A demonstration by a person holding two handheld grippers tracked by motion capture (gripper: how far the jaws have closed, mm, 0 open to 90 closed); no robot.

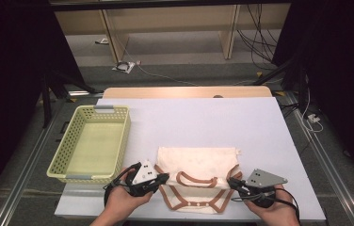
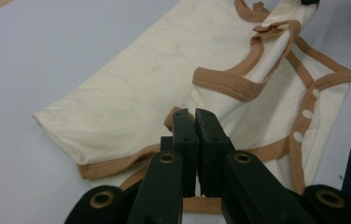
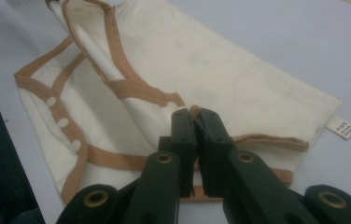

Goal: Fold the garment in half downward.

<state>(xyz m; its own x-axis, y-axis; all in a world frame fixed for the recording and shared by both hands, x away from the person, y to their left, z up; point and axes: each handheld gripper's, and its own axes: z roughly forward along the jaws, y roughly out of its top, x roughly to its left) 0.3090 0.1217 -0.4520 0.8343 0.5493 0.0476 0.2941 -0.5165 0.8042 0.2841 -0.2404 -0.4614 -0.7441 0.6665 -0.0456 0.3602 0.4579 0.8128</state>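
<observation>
A cream baby bodysuit (image 1: 196, 160) with brown trim and snap buttons lies folded on the white table near its front edge. My left gripper (image 1: 165, 178) is at its left edge, jaws together and pinching the brown-trimmed cloth (image 2: 195, 114). At the right edge, my right gripper (image 1: 231, 181) is likewise shut on a trimmed fold (image 3: 193, 114). Between the two grips the neckline band (image 1: 196, 179) is lifted slightly off the lower layer. A small white label (image 3: 340, 128) sticks out at the garment's far corner.
A pale yellow-green plastic basket (image 1: 65, 141) stands on the table's left side, close to my left hand. The white table top (image 1: 203, 122) stretches beyond the garment. Cables and shelf legs lie on the floor behind the table.
</observation>
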